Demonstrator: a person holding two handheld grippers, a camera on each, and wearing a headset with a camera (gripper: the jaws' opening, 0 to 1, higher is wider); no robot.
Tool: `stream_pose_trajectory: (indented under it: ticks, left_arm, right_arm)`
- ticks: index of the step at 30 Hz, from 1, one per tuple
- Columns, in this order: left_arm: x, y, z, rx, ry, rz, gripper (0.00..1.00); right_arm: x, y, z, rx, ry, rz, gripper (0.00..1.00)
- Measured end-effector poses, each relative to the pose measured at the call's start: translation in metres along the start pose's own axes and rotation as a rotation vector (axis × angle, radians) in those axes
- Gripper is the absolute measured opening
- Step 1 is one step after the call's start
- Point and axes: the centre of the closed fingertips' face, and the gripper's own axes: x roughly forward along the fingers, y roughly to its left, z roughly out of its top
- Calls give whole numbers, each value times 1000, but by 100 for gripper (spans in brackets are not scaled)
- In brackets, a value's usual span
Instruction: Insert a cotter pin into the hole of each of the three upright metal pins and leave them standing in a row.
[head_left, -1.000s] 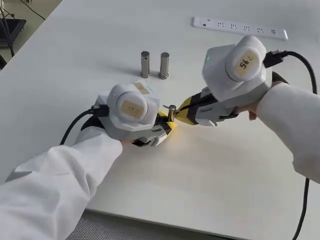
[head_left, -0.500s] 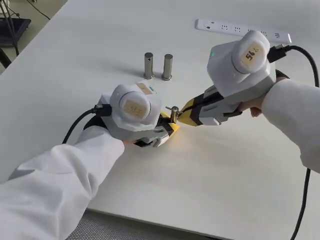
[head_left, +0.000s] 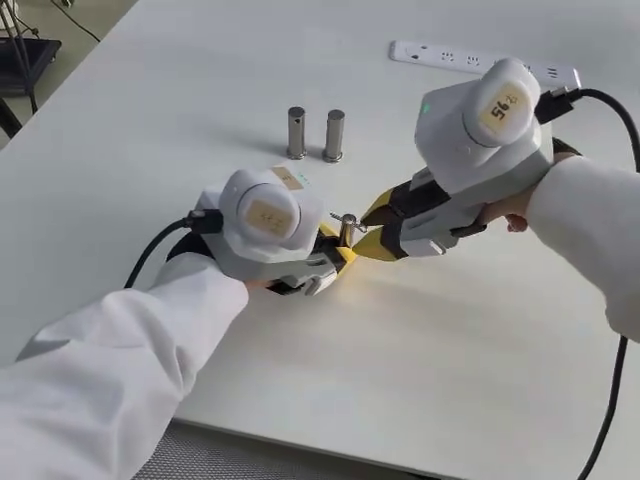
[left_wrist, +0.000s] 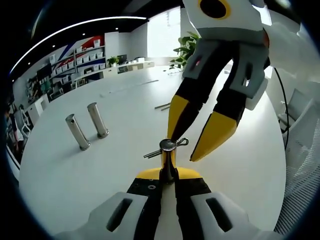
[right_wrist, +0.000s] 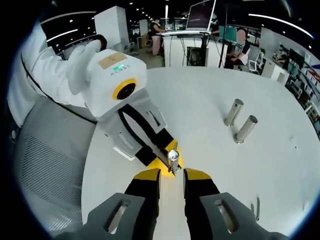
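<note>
Head view: right gripper (head_left: 375, 228) has opened, releasing cotter pin (left_wrist: 152, 154).

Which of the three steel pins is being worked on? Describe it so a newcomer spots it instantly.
On the white table, find the left hand-held gripper, nearer the person than two bare steel pins. The short upright steel pin clamped in its yellow-tipped jaws is the one. It alone has a thin wire cotter pin through its head.

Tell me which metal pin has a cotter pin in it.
The pin in the left gripper, cotter pin through its top; the other two pins stand bare.
</note>
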Motion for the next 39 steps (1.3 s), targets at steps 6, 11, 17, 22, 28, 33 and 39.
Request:
stream_pose_trajectory:
  ticks: [6, 11, 17, 22, 28, 33, 39]
  left_arm:
    - [0, 0, 0, 1, 1, 1, 7]
    - [0, 1, 0, 2, 1, 2, 7]
    - [0, 1, 0, 2, 3, 2, 7]
    - [0, 2, 0, 3, 3, 1, 7]
    - [1, 1, 0, -1, 4, -1, 7]
    - [-1, -7, -5, 31, 28, -32, 21]
    - [-9, -1, -8, 30, 41, -18, 35]
  right_arm:
    - [-6, 0, 1, -4, -11, -7, 3]
    - [-5, 2, 3, -12, -15, -3, 0]
    - [-3, -1, 6, -4, -26, 0, 0]
    - [-3, -1, 5, 5, -22, -2, 0]
    - [-4, 1, 5, 11, -26, -10, 0]
    - [-5, -3, 3, 18, -12, -28, 12]
    - [-7, 0, 3, 26, -20, -27, 14]
